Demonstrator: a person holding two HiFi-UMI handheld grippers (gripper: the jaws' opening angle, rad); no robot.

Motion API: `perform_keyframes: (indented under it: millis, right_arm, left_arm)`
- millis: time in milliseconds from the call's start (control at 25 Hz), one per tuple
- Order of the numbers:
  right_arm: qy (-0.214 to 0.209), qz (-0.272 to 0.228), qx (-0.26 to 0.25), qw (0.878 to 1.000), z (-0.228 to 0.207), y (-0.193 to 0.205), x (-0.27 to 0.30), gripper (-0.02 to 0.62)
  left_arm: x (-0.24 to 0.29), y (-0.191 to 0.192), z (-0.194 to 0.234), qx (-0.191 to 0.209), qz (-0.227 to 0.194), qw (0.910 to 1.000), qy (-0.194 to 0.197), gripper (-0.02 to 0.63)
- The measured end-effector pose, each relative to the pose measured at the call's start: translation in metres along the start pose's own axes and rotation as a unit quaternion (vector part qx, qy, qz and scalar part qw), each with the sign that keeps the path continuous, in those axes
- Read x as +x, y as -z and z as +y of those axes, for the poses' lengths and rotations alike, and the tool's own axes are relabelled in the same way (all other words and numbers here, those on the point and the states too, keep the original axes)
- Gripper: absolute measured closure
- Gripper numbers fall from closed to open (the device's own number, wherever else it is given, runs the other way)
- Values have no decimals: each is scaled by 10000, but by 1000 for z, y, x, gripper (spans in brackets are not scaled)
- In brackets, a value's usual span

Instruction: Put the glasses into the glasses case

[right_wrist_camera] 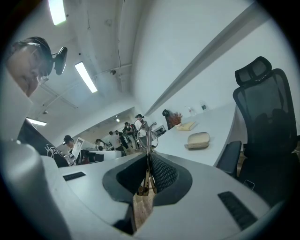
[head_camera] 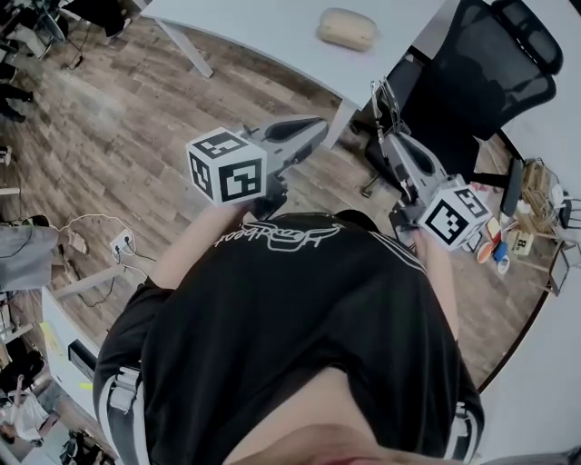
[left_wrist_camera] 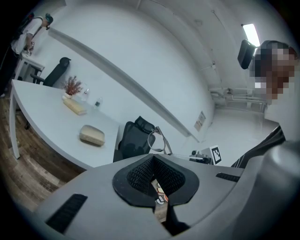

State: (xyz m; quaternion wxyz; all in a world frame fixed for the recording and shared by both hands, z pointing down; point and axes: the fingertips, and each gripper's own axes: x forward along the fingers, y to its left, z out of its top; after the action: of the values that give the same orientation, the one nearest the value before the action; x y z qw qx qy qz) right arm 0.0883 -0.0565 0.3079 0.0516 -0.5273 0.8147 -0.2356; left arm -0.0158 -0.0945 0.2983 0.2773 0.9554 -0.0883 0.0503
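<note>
A white desk (head_camera: 263,23) fills the top, a black chair (head_camera: 481,82) at its right end. Short of the desk, the left tool (head_camera: 316,129) has its jaws together and the right tool (head_camera: 392,138) is clamped on something. A beige glasses case (head_camera: 347,28) lies on the desk; the glasses (head_camera: 386,107) are what the right tool grips, just off the desk's edge

A white worktop (head_camera: 263,27) curves above the wooden floor (head_camera: 118,100); a black mesh office chair (head_camera: 481,73) stands at its edge; a white power strip (head_camera: 120,243) lies on the floor, cable trailing; a small reddish plant (left_wrist_camera: 71,86) stands on the worktop; ceiling strip lights (right_wrist_camera: 86,77) glow overhead.
</note>
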Motion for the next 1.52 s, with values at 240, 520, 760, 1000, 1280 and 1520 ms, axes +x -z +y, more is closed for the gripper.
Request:
perform_keyframes:
  millis: [240,520,760,1000,1280,1520]
  right_arm:
    - [-60,-114,125,9998,-23,-9,4,571]
    - [-101,-59,198,9997,-56,-15,22,571]
    - [-244,26,205,9995,-85,-35,53,571]
    - [-331,207,235,9990,-127,-57,84,571]
    - [-414,560,361,9969,-182,-67,129,571]
    - [-582,757,435,9945,-207,-79,163,571]
  left_arm:
    - [22,-3,7,17,122,9999,-54,600]
    - [38,-12,29,4,121,9996,-260,600]
    - [61,-35,61,-42,74,9991,-407,600]
    - [98,-55,95,-152,92,9987,-487,600]
    - [140,-68,149,-496,88,9963,-694,600]
    - [162,-86,184,-652,90,9943,-837,600]
